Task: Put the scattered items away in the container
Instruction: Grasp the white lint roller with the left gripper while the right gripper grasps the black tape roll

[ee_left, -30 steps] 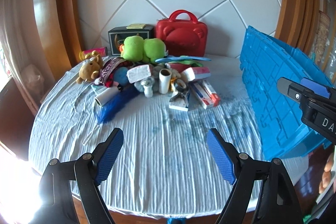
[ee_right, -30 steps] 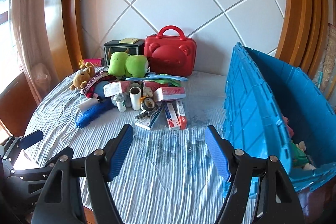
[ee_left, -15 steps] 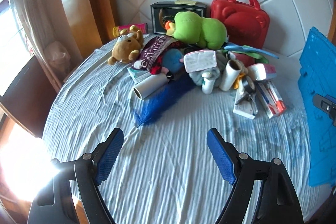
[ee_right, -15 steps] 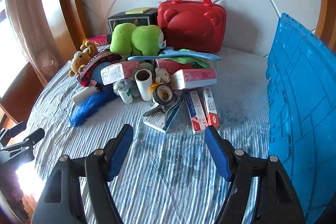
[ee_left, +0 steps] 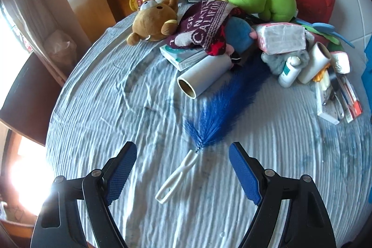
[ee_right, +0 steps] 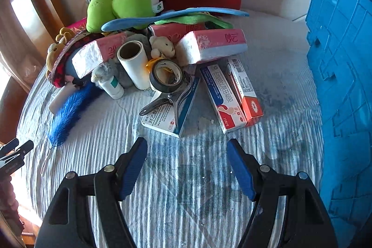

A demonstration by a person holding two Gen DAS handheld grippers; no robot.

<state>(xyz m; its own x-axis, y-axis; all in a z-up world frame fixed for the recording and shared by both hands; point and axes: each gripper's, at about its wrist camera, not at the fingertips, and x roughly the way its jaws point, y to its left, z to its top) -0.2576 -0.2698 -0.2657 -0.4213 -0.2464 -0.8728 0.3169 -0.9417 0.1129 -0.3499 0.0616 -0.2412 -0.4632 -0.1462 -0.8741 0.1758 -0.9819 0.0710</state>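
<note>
Blue crate [ee_right: 344, 76] stands at the counter's [ee_left: 116, 108] right edge, the pile just beside it; left claw [ee_left: 182, 155] apart over the blue duster [ee_left: 223, 108], right claw [ee_right: 187, 150] apart before the medicine box [ee_right: 171, 114] — reaching stage, next lower and close

Round table [ee_left: 97, 122], striped cloth; blue duster [ee_left: 223, 104], boxes [ee_right: 230, 94] on it.

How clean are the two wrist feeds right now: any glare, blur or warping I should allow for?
Left wrist view: blown-out glare at the lower left edge beside the left gripper; the tablecloth is slightly motion-blurred; the blue duster reads clearly. Right wrist view: evenly lit, box print on the medicine box legible, milder glare at far left. Both: strong fisheye bending, dark corners.
</note>
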